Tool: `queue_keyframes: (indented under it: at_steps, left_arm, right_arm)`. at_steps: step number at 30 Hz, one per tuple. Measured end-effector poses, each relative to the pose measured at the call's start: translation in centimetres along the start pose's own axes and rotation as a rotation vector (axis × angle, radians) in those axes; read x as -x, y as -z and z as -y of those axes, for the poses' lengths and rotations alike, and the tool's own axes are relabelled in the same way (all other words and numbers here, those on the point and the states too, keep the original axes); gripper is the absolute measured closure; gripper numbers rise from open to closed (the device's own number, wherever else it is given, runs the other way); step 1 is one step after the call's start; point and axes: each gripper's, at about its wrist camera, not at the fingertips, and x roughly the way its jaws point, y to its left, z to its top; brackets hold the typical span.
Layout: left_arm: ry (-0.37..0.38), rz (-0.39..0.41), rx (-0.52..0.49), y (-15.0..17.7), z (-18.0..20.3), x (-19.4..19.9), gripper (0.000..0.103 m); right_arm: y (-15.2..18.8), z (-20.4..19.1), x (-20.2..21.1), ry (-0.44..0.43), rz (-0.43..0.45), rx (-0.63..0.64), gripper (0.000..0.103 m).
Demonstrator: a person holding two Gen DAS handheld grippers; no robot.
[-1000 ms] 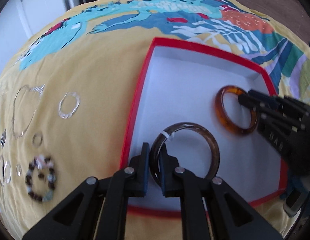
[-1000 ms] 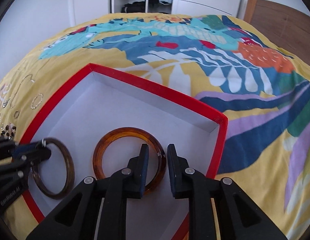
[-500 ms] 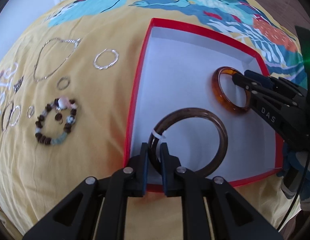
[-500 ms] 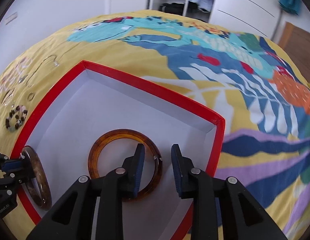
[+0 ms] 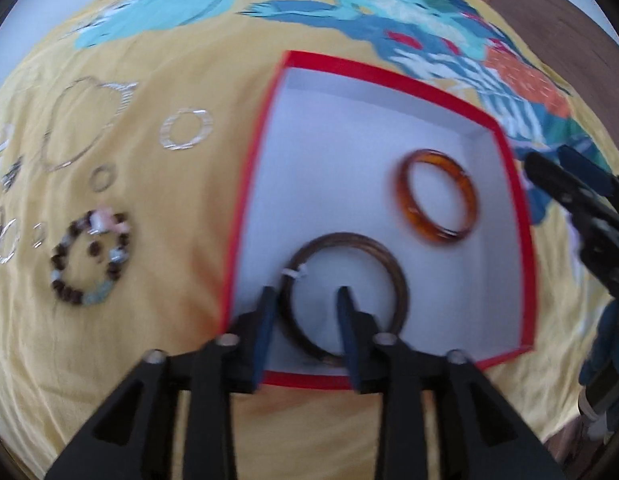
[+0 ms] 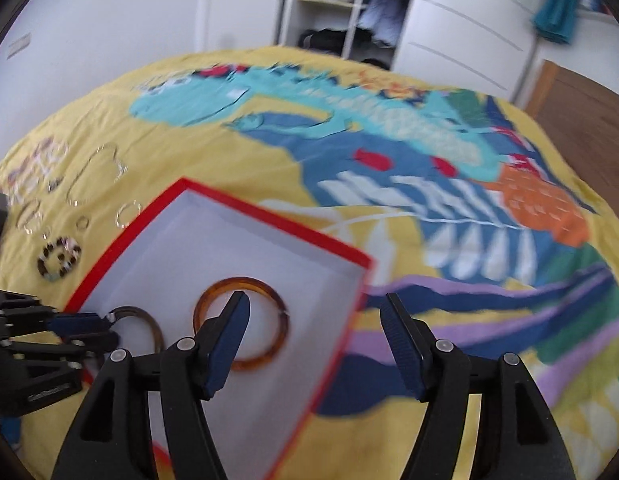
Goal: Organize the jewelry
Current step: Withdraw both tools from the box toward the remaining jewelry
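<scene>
Left gripper [image 5: 305,300] is angled steeply down, jaws opening, pads not pressing on anything. Right gripper [image 6: 315,320] sits higher and off to the right, tilted down too, jaws spreading wide with nothing held.

Two bangles [image 5: 436,197] lie in the box [image 5: 389,74], loose jewelry [image 5: 90,254] to its left.

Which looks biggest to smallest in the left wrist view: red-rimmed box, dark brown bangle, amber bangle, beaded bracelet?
1. Red-rimmed white box, clearly largest.
2. Dark brown bangle.
3. Amber orange bangle, close to the brown one, which lies nearer the camera, so this is unsure.
4. Brown-and-pale beaded bracelet, smallest.
</scene>
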Motion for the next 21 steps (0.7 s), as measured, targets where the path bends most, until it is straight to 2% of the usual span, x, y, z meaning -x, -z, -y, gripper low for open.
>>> queue_keyframes:
  at_steps: [7, 11, 14, 21]
  left_arm:
    - [0.01, 0.063, -0.055, 0.1, 0.8, 4.4, 0.066]
    - [-0.035, 0.16, -0.111, 0.8, 0.3, 9.4, 0.066]
    - [-0.08, 0.221, -0.11, 1.8, -1.8, 13.0, 0.066]
    - [-0.173, 0.291, -0.104, 5.5, -8.5, 19.5, 0.066]
  right_arm:
    - [3.1, 2.6, 7.7, 0.098, 0.0, -0.14, 0.034]
    - [4.4, 2.4, 11.5, 0.126, 0.004, -0.195, 0.034]
    - [4.7, 1.5, 14.3, 0.105, 0.034, -0.243, 0.038]
    - [3.8, -3.4, 19.9, 0.046, 0.133, -0.265, 0.043]
